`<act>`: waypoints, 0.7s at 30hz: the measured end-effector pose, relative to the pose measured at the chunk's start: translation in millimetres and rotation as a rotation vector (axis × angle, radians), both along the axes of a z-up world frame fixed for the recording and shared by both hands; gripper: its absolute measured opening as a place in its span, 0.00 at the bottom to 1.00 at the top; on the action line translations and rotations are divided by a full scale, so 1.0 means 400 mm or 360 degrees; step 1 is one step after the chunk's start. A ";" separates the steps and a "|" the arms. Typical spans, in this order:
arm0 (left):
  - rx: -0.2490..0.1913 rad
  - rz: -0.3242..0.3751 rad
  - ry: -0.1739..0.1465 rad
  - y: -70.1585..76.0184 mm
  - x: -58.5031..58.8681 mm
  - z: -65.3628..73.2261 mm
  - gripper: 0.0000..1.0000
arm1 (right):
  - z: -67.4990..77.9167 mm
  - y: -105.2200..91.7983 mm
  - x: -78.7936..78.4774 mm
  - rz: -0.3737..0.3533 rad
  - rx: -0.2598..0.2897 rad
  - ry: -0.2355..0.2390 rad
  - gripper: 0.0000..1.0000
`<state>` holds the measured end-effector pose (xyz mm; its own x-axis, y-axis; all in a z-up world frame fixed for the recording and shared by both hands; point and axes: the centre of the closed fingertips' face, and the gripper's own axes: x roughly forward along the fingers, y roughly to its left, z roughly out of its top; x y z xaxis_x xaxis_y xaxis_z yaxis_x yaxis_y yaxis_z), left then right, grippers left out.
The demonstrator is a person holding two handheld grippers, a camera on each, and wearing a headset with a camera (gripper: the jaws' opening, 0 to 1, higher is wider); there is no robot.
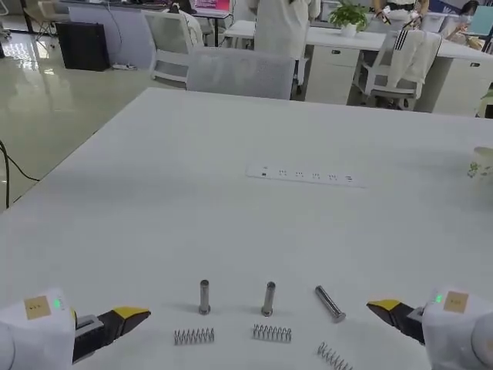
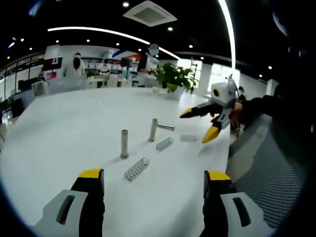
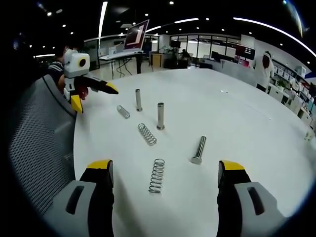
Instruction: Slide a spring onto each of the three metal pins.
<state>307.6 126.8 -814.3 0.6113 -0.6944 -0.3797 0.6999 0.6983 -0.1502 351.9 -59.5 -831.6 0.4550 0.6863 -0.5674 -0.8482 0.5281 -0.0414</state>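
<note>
Three small coiled steel springs lie flat on the white surface (image 1: 231,169), each just on the near side of a pin, none threaded yet. In the head view the left spring (image 1: 193,336) and the middle spring (image 1: 272,333) run side to side, in front of two short upright metal pins, the left pin (image 1: 204,297) and the middle pin (image 1: 268,298). Further over, the right spring (image 1: 333,357) lies diagonally, close to the third metal pin (image 1: 330,303), which is on its side with its flared head toward the near right. On the left gripper (image 2: 153,175) the jaws are spread wide, empty, touching nothing. The left spring sits ahead of them, a bit left of centre, long axis angled away, so this is the nearer hand for it. On the right gripper (image 3: 165,165) the jaws are equally wide, nothing held. The right spring is almost dead centre between them, long axis nearly along the approach line, so closing would pinch it across the coils. The lying pin is just beyond and right of that spring in the right gripper view. My read: the right side is the awkward one, since that pin probably needs standing up or holding first. The two upright pins just need a spring lifted, turned vertical and lowered over the top.
</note>
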 end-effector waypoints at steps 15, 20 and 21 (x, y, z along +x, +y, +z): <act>-0.0003 -0.0003 0.0003 -0.001 -0.001 -0.001 0.79 | 0.047 0.001 0.059 -0.0049 0.0032 0.0005 0.76; -0.0006 0.0004 0.0001 0.000 0.001 0.000 0.79 | 0.049 0.000 0.092 -0.0059 -0.0013 0.0010 0.70; -0.0005 0.0005 0.0001 0.001 0.001 -0.001 0.79 | 0.048 -0.001 0.098 -0.0067 -0.0023 0.0016 0.69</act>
<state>308.2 127.1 -814.6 0.6133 -0.6935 -0.3779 0.6974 0.7002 -0.1532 391.1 -59.8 -812.5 0.4775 0.6585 -0.5816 -0.8258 0.5625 -0.0410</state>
